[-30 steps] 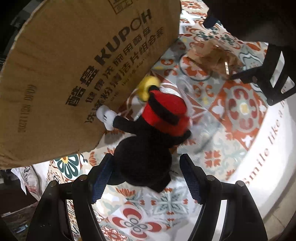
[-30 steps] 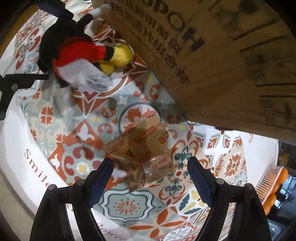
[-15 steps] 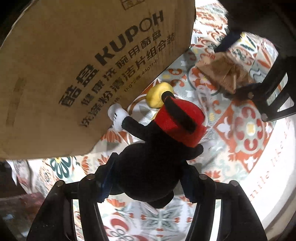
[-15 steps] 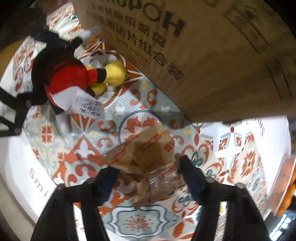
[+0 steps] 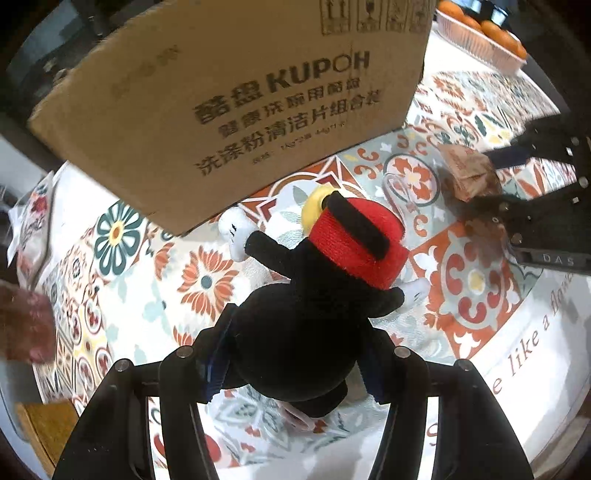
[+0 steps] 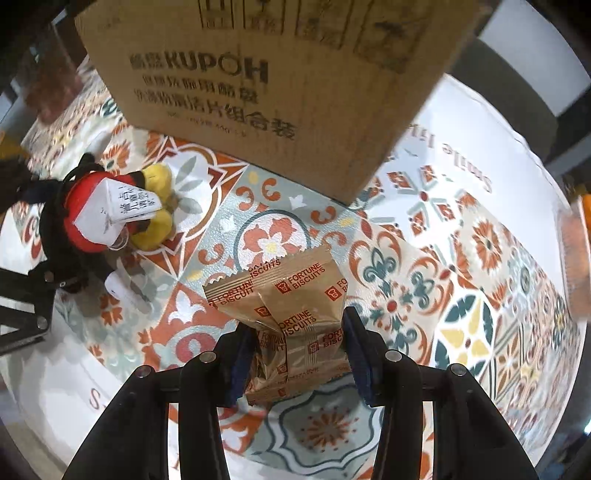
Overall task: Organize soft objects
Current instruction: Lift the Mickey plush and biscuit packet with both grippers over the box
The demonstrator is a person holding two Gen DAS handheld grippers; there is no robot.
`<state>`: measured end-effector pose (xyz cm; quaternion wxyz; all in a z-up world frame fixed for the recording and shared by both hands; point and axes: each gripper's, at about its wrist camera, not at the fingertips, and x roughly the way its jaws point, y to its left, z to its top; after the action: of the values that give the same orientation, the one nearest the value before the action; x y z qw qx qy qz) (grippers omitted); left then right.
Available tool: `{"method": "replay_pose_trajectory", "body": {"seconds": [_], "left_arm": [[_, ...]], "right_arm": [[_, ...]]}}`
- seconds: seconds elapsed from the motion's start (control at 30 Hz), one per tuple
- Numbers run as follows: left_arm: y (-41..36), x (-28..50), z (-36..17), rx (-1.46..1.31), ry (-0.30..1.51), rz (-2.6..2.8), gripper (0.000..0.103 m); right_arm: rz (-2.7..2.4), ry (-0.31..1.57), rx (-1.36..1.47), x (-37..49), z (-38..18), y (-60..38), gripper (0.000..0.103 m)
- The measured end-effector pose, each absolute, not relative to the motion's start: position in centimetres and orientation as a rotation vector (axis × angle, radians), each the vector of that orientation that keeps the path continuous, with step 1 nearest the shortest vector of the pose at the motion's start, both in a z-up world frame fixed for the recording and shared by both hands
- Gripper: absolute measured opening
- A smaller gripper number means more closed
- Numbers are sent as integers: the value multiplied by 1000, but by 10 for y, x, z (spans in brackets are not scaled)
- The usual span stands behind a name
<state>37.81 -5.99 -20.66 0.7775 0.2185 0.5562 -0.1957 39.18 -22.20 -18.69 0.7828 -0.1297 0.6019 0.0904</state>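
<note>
A black plush toy [image 5: 354, 247] with red shorts, white gloves and yellow shoes lies in front of the cardboard box. My left gripper [image 5: 295, 354] is closing, and both pads press on the toy's round black head. In the right wrist view the toy [image 6: 92, 218] shows a white label. Two brown Fortune Biscuits packets [image 6: 295, 295] stand between the pads of my right gripper [image 6: 299, 354], which is closing and presses them on both sides. The left wrist view shows the packets [image 5: 469, 173] held at the right.
A big cardboard box [image 5: 240, 92] printed KUPOH stands just behind both objects on the patterned tablecloth [image 5: 207, 280]. A tray of oranges [image 5: 480, 33] sits at the far right. A printed bag [image 5: 33, 221] lies at the left table edge.
Both grippers have closed, the left onto the plush toy's head and the right onto the biscuit packets. Both wrists rolled, so the box now looks nearly level across the top.
</note>
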Motion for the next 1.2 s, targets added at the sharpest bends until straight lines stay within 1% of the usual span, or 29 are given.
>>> {"method": "replay_pose_trajectory", "body": {"seconds": [0.17,0.33,0.43,0.73,1.2], "left_arm": [[-46,368,-190,370,1184,-383,58],[-51,355,-176,293,1157,-333,58],[-48,347,-163,250,1132,-319,58],[-36,336,-114,139,1011,-274,58],[-25,337,-52,80,860,-276,58]], "right_arm": [[161,1243,-244,365,-167,-228,47],[146,1197,-200,348,-158,-220,47],[135,1159,-156,343,-142,-217,47],[101,1028,-67,328,-104,-208,47],[130,842,24,323,-46,-203,47]]}}
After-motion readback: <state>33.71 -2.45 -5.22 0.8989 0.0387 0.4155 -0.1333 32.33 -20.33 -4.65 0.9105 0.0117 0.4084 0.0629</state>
